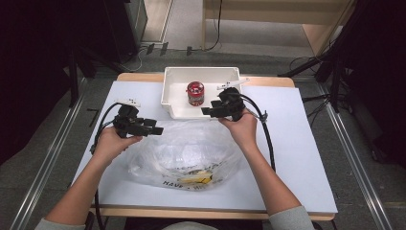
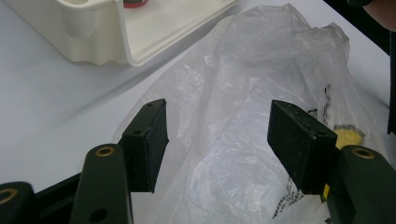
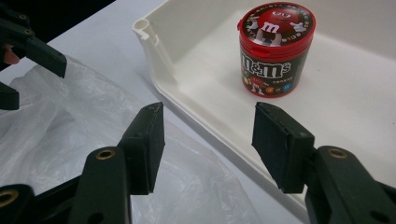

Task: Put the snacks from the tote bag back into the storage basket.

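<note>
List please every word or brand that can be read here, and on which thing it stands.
"m&m's": on the side of the red candy tub in the white bin.
"HAVE": black print on the plastic bag; the rest is too blurred.
Small print around the tub's lid: too small to read.

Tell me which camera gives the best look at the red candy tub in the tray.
The right gripper view: the candy tub stands upright in the white tray, close up, with lid and label readable. The high view shows it small, from above. The left gripper view catches just a red sliver at its top edge.
</note>
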The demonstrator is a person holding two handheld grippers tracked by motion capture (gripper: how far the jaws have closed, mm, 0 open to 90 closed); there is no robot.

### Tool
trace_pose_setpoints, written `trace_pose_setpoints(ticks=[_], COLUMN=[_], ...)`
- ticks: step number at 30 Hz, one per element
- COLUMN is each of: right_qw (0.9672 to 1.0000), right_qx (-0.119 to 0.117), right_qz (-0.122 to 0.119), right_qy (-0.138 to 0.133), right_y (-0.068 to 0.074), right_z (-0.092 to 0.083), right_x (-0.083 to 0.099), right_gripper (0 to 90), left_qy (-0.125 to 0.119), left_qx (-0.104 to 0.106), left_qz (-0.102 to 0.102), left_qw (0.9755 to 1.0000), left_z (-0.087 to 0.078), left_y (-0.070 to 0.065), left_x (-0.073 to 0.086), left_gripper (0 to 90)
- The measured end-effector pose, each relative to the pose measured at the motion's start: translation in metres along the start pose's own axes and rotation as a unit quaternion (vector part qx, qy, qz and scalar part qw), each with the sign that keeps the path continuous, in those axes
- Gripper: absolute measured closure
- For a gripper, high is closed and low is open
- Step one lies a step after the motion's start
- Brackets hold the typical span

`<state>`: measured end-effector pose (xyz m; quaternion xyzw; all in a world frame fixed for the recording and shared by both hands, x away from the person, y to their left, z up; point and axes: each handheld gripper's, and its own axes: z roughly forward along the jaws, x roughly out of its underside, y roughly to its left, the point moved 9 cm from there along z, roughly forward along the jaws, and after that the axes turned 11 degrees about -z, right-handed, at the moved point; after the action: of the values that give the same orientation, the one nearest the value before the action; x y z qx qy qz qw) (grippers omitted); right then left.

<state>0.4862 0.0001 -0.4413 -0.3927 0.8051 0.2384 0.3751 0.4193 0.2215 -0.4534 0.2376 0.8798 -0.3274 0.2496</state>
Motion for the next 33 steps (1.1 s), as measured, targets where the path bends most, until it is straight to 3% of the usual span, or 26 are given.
trace_pose_setpoints(ticks=[7,12,33], right_qw=[0.9999,0.9994,0.9995], right_qx=[0.004,0.01,0.007], right_qz=[-0.011,-0.016,-0.027], right_qy=[0.01,0.027,0.013], right_y=[0.005,0.008,0.028], right_z=[-0.006,-0.009,-0.026], right_x=[0.005,0.014,0.032], right_gripper=[39.5,41.1,40.5], left_qy=[-0.001,-0.001,0.008], left_qx=[0.0,0.0,0.002], left_qz=[-0.001,0.001,0.007], left_qw=[1.0,1.0,0.9999], left_z=[0.0,0.0,0.003], left_y=[0.0,0.0,-0.008], left_x=[0.0,0.0,0.004], left_gripper=[39.1,39.1,38.5])
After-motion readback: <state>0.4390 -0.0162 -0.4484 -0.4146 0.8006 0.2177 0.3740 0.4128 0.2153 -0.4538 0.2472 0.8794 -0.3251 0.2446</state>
